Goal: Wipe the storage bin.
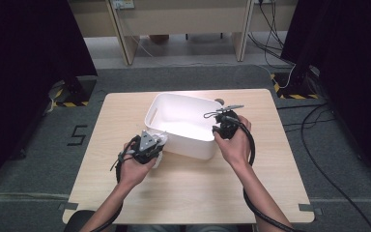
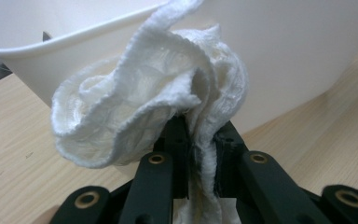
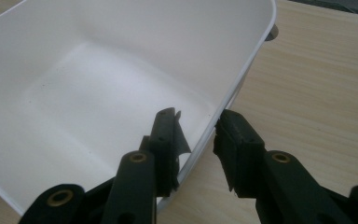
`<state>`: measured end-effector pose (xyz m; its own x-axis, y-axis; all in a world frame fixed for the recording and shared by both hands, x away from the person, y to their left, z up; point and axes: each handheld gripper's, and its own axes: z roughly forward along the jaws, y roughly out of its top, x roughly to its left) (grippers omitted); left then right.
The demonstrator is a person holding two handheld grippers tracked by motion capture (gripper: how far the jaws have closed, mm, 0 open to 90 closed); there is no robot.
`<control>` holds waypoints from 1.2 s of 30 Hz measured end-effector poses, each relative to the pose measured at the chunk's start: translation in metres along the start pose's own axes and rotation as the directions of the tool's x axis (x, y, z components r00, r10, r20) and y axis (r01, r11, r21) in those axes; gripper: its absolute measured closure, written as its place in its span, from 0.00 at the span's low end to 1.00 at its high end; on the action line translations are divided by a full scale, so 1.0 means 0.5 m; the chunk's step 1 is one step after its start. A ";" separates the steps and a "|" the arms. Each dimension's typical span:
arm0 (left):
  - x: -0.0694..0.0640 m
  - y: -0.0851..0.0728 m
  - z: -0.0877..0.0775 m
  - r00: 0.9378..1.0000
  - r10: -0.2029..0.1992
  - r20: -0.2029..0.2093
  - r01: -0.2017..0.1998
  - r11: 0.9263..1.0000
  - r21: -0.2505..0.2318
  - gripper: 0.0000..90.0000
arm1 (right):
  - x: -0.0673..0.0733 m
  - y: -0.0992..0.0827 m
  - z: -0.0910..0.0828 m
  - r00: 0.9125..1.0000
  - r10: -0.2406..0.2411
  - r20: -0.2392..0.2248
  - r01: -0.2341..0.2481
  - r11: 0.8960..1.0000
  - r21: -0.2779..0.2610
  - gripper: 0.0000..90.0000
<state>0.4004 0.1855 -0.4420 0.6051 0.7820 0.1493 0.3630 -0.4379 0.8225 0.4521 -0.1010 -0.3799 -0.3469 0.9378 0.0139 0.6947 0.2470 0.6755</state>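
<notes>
Left tool (image 2: 200,140): I see its jaws clamped on a bunched white cloth (image 2: 149,102), which billows above the jaw tips just outside the near wall of the white plastic bin (image 1: 186,140). In the high view the left tool (image 1: 155,145) sits at the bin's near left corner. Right tool (image 3: 198,140): jaws apart, straddling the bin's rim (image 3: 242,79), one jaw inside, one outside; I cannot tell whether the pads press on it. In the high view the right tool (image 1: 218,130) is at the bin's right wall. The bin rests mid-tabletop (image 1: 198,188), tilted.
</notes>
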 end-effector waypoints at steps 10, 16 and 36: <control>0.002 0.012 -0.008 1.000 0.004 -0.003 -0.004 1.000 -0.011 0.88 | 0.001 0.000 0.000 1.000 0.000 0.000 0.000 1.000 0.000 0.76; 0.003 0.018 -0.012 1.000 0.005 -0.007 -0.006 1.000 -0.021 0.88 | 0.001 0.000 0.000 1.000 0.001 -0.001 -0.001 1.000 -0.001 0.76; -0.006 0.031 -0.010 1.000 0.029 -0.008 -0.030 0.999 -0.033 0.88 | 0.003 0.000 0.001 1.000 0.007 0.000 -0.007 1.000 -0.001 0.76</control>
<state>0.4005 0.1785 -0.4270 0.6094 0.7726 0.1779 0.3211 -0.4457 0.8356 0.4520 -0.0996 -0.3801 -0.3423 0.9394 0.0189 0.6962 0.2401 0.6765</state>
